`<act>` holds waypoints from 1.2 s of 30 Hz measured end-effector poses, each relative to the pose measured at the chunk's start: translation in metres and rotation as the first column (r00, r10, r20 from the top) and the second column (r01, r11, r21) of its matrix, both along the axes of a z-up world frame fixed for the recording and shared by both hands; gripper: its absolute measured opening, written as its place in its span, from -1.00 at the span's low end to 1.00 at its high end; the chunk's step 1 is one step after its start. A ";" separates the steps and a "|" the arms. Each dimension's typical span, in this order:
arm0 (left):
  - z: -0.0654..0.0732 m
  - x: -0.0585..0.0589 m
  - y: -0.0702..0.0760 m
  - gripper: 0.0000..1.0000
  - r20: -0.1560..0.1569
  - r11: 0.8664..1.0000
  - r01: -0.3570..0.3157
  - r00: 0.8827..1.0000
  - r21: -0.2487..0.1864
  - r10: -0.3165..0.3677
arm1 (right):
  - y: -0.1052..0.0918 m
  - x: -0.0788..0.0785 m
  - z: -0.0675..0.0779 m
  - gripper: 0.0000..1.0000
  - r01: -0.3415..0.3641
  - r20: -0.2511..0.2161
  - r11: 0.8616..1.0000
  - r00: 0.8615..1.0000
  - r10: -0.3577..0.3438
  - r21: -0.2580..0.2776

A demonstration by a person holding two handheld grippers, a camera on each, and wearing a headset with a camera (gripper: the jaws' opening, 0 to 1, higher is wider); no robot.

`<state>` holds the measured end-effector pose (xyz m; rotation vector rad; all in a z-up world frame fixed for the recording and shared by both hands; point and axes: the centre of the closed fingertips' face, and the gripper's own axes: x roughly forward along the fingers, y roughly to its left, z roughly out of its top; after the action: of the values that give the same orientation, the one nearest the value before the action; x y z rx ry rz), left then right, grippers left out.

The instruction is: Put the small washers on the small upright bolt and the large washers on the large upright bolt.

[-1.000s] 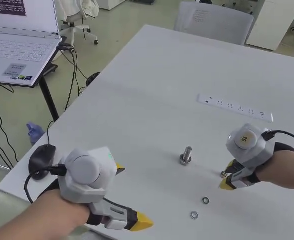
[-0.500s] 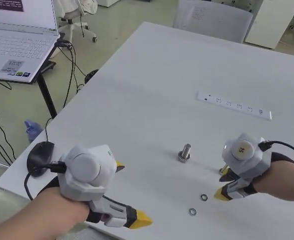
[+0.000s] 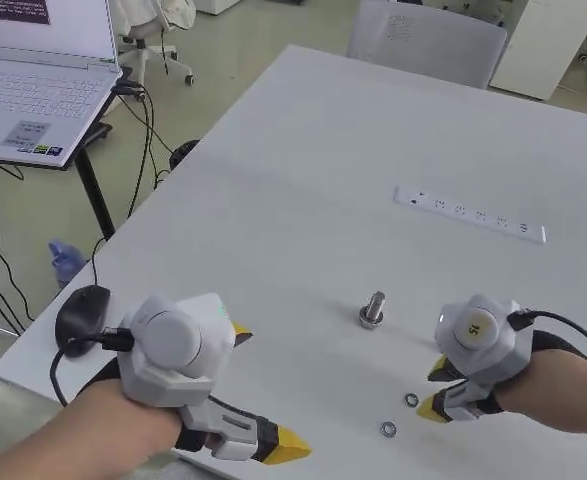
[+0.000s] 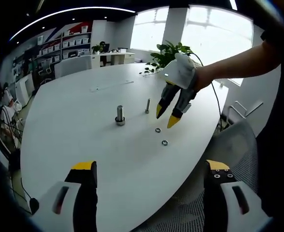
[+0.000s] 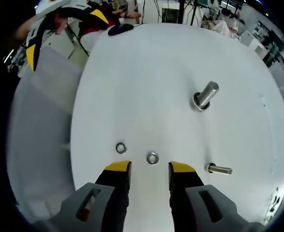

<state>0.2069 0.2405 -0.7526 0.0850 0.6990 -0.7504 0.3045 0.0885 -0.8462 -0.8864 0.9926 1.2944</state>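
Two small washers lie on the white table (image 3: 303, 180): one washer (image 3: 411, 400) (image 5: 152, 157) just beyond my right gripper's tips, the other washer (image 3: 388, 430) (image 5: 120, 147) a little to its left and nearer the table's front edge. My right gripper (image 3: 433, 389) (image 5: 149, 168) (image 4: 166, 119) hovers over them, open and holding nothing. The large bolt (image 3: 372, 310) (image 5: 204, 95) (image 4: 119, 116) stands upright further in. The small bolt (image 5: 219, 169) (image 4: 147, 105) stands just right of the right gripper. My left gripper (image 3: 263, 392) (image 4: 150, 168) is wide open and empty by the near table edge.
A white power strip (image 3: 468, 213) lies across the far side of the table. Off the table's left edge are a laptop (image 3: 33, 80) on a stand, cables and a black mouse (image 3: 81, 310). A grey chair (image 3: 423, 40) stands at the far end.
My right gripper has come nearer and lower, from beside the small bolt to just over the washers, and now covers the small bolt in the head view. The left gripper has barely moved.
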 end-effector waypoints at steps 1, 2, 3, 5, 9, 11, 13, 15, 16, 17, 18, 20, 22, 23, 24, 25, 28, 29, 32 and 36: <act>-0.001 0.000 0.000 0.85 -0.002 1.000 0.001 1.000 0.002 -0.001 | 0.000 0.000 -0.002 -0.35 0.004 -0.001 1.000 1.000 -0.004 0.000; -0.002 -0.001 0.000 0.86 -0.003 1.000 0.002 1.000 0.003 -0.002 | 0.001 0.000 -0.004 -0.35 0.007 -0.001 1.000 1.000 -0.007 0.001; -0.004 -0.002 0.000 0.86 -0.008 1.000 0.005 1.000 0.004 -0.005 | 0.002 -0.001 -0.007 -0.35 0.007 -0.002 1.000 1.000 -0.007 0.000; -0.005 -0.003 -0.001 0.89 -0.012 1.000 0.008 1.000 0.004 -0.008 | 0.001 0.000 -0.012 -0.35 0.006 0.002 1.000 1.000 -0.006 -0.007; -0.005 -0.002 -0.001 0.95 -0.011 1.000 0.010 1.000 0.006 -0.010 | 0.001 0.003 -0.018 -0.37 0.023 0.003 1.000 1.000 -0.023 -0.014; -0.005 -0.001 -0.001 0.98 -0.010 1.000 0.010 1.000 0.005 -0.010 | 0.001 0.004 -0.022 -0.38 0.036 -0.004 0.999 0.999 -0.036 -0.017; -0.005 -0.001 0.000 0.98 -0.012 1.000 0.014 1.000 0.012 -0.014 | 0.002 0.004 -0.026 -0.39 0.042 -0.007 0.999 0.999 -0.042 -0.020; -0.005 0.001 0.000 0.98 -0.013 1.000 0.014 1.000 0.010 -0.014 | 0.002 0.004 -0.028 -0.40 0.040 -0.004 0.999 0.999 -0.040 -0.030; -0.005 0.001 0.001 0.98 -0.013 1.000 0.014 1.000 0.008 -0.014 | 0.002 0.005 -0.029 -0.40 0.043 -0.005 0.999 0.999 -0.043 -0.032; -0.005 0.002 0.001 0.99 -0.012 1.000 0.013 1.000 0.008 -0.013 | 0.003 0.005 -0.029 -0.40 0.045 -0.003 0.999 0.999 -0.045 -0.030; -0.005 0.002 0.001 0.99 -0.011 1.000 0.013 1.000 0.006 -0.013 | 0.003 0.006 -0.030 -0.40 0.047 -0.002 0.998 0.999 -0.047 -0.030; -0.005 0.003 0.002 0.99 -0.009 1.000 0.013 1.000 0.008 -0.013 | 0.003 0.006 -0.030 -0.41 0.047 -0.001 0.998 0.999 -0.047 -0.035; -0.006 0.004 0.003 0.99 -0.009 1.000 0.011 1.000 0.009 -0.011 | 0.003 0.007 -0.029 -0.44 0.044 0.001 0.998 0.999 -0.044 -0.039; -0.007 0.005 0.003 0.99 -0.010 1.000 0.011 1.000 0.009 -0.011 | 0.003 0.007 -0.029 -0.45 0.040 0.003 0.998 0.999 -0.039 -0.040; -0.008 0.005 0.003 0.99 -0.012 1.000 0.011 1.000 0.010 -0.011 | 0.002 0.008 -0.029 -0.46 0.035 0.006 0.999 0.999 -0.035 -0.042; -0.008 0.005 0.003 0.98 -0.011 1.000 0.013 1.000 0.011 -0.013 | 0.002 0.008 -0.030 -0.47 0.028 0.012 0.999 1.000 -0.027 -0.046; -0.008 0.006 0.002 0.97 -0.010 1.000 0.015 1.000 0.011 -0.015 | 0.001 0.007 -0.030 -0.51 0.017 0.026 0.998 1.000 -0.016 -0.058; -0.008 0.006 0.002 0.97 -0.010 1.000 0.015 1.000 0.012 -0.015 | 0.001 0.006 -0.030 -0.52 0.024 0.026 0.998 0.999 -0.022 -0.059; -0.011 0.005 0.003 0.96 -0.013 1.000 0.019 1.000 0.022 -0.019 | 0.001 0.005 -0.030 -0.56 0.020 0.031 0.998 0.999 -0.018 -0.060; -0.015 0.002 0.004 0.92 -0.029 0.999 0.026 0.999 0.037 -0.025 | 0.001 0.003 -0.030 -0.60 0.020 0.035 0.998 0.999 -0.018 -0.062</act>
<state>0.2088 0.2443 -0.7674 0.1176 0.7404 -0.7640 0.3079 0.0899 -0.8761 -0.9418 1.0174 1.2338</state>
